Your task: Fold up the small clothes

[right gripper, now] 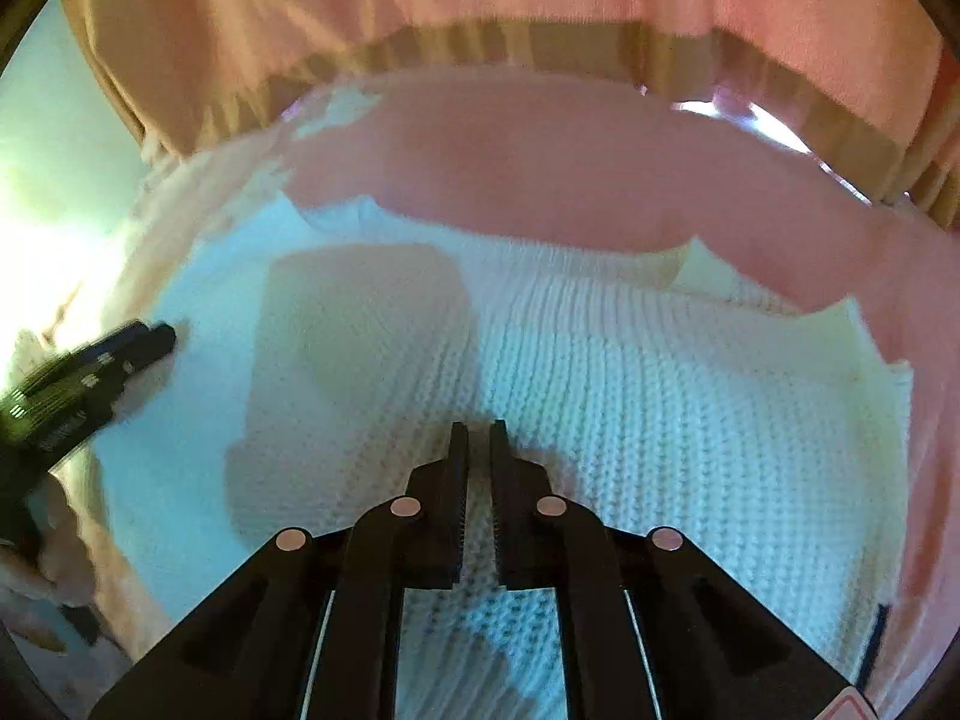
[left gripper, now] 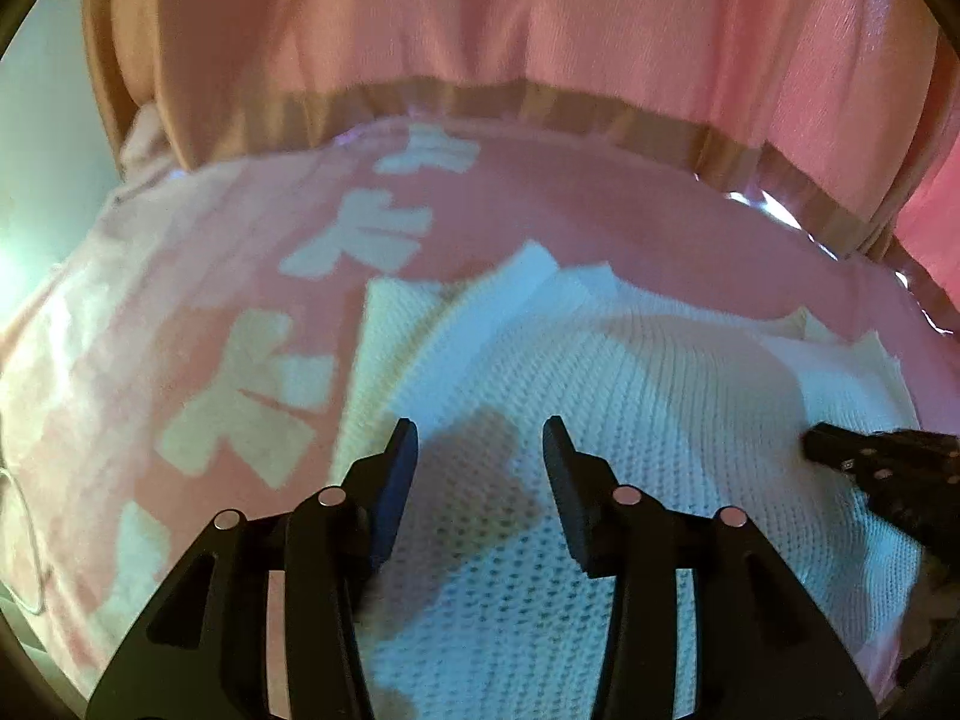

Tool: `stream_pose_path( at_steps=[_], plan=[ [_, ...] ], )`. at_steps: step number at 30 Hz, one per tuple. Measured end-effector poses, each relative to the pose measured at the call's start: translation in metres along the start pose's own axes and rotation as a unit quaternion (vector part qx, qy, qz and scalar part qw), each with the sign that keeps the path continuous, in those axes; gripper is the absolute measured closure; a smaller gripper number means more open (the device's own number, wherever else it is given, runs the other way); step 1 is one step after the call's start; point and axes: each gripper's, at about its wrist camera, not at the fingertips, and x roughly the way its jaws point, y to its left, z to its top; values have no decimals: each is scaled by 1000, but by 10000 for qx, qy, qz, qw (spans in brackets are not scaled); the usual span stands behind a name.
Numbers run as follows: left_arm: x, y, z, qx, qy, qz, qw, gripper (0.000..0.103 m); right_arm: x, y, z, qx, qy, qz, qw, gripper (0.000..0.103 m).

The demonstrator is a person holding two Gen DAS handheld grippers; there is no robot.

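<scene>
Knit [left gripper: 630, 396]: white, waffle-textured small garment lying flat on the pink cloth, filling the lower middle of both views; seen also from the right wrist [right gripper: 630, 390].
Knit edges: far edge shows folded layers and a few pointed corners sticking out toward the pink cloth; ribbed rows run across the far part.
Pink cloth [left gripper: 198, 312]: covers the surface under the knit, printed with pale cross-like marks down its left part; it shows plain pink beyond the knit in the right wrist view [right gripper: 540, 180].
Curtain [left gripper: 480, 18]: pink with a tan band along its lower hem, hanging behind the surface.
Left gripper [left gripper: 480, 438]: fingers spread well apart, nothing between them, poised over the near left part of the knit; whether the tips touch the fabric cannot be told. In the right wrist view it appears blurred at the left edge [right gripper: 157, 336], tips over the knit's left border.
Right gripper [right gripper: 478, 435]: fingers nearly together, only a narrow gap between the pads; knit shows through the gap, but whether any fabric is pinched cannot be told. From the left wrist view its tip [left gripper: 811, 441] lies on or just over the knit's right side.
Shadows: both grippers cast dark patches on the knit just ahead of their fingers.
</scene>
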Motion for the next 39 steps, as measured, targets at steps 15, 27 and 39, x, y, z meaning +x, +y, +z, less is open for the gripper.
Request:
stream_pose_path(
  at_steps=[15, 27, 39],
  plan=[
    [-11, 36, 6, -804, -62, -35, 9967, 31, -6, 2, -10, -450, -202, 53, 9988, 98],
    [39, 57, -10, -1758, 906, -793, 9770, 43, 26, 0, -7, -447, 84, 243, 9987, 99],
    [-64, 7, 42, -1557, -74, -2068, 9659, 85, 31, -14, -9, -296, 162, 528, 9980, 101]
  ],
)
